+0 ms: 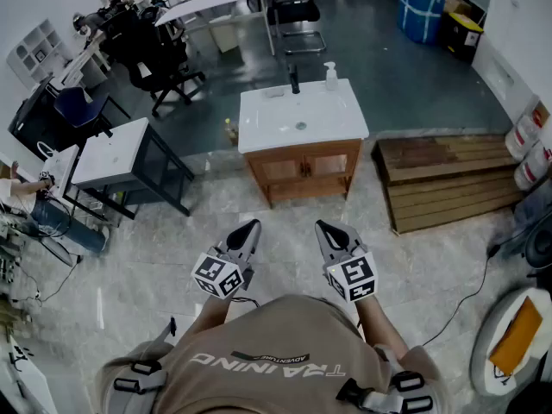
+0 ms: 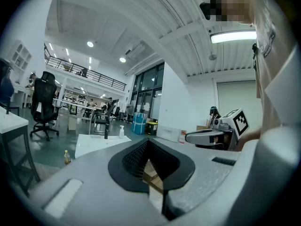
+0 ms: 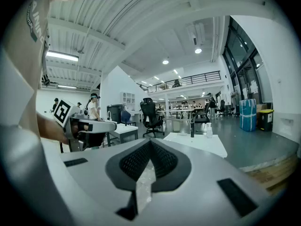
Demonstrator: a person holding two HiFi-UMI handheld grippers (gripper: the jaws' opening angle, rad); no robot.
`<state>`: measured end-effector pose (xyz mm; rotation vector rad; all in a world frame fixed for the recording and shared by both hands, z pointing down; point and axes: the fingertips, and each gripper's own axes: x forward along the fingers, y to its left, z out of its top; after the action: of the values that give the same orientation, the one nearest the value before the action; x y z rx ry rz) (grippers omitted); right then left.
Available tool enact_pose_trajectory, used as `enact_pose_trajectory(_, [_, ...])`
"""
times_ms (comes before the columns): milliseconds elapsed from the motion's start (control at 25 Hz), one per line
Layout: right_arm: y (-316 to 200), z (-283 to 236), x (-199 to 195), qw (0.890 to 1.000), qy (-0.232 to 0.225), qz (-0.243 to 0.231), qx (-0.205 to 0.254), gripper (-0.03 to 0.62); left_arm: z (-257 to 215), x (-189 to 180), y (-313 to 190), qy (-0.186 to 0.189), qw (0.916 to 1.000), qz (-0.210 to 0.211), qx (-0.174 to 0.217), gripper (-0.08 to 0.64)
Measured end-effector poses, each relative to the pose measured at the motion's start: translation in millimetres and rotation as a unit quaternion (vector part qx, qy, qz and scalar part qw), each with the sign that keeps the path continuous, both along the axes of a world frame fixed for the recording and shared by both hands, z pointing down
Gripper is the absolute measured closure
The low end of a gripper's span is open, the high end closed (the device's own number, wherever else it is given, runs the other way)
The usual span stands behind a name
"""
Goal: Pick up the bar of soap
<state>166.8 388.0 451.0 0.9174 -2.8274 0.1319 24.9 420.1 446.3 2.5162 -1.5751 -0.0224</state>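
Approach stage, nothing in hand yet. We stand on the tiled floor [image 1: 172, 257], well apart from the white washbasin bench [image 1: 259, 132].

- Left tongs [image 1: 250, 226]: pressed together, nothing between them.
- Right tongs [image 1: 321, 226]: likewise pressed together and empty. Both are held close to the body, pointing toward the bench.
- Bar of soap [image 1: 274, 92]: we take it to be the small pale flat thing at the back of the bench top, just left of the dark tap [image 1: 295, 80]. It is too small here to be sure.
- A pump bottle [image 1: 330, 76] stands on the far side of the tap and is not our target.

How we would do this step well:
- Walk up until the bench top sits squarely under the head view, and confirm the soap before reaching.
- Spread one pair of tongs before coming down, not at the soap.
- The left looks the better side, since the tap stands to the soap's right.
- Come in from above and take it across its narrow sides, keeping clear of the tap.
- Close gently; we judge soap slick and liable to squirt out.
- Lift straight up.
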Motion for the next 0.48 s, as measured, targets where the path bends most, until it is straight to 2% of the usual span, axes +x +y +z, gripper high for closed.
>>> enact_pose_trajectory(240, [-11.0,9.0,13.9,1.0,0.002,-0.007,-0.006,0.595,11.5,6.5,-15.0,-0.012,0.9998,-0.006,-0.013,0.568])
enact_pose_trajectory(480, [-17.3,30.2,35.2,1.0,-0.009,-0.01,-0.022,0.595,30.6,25.3,-21.9,-0.022,0.9989,-0.003,-0.043,0.567])
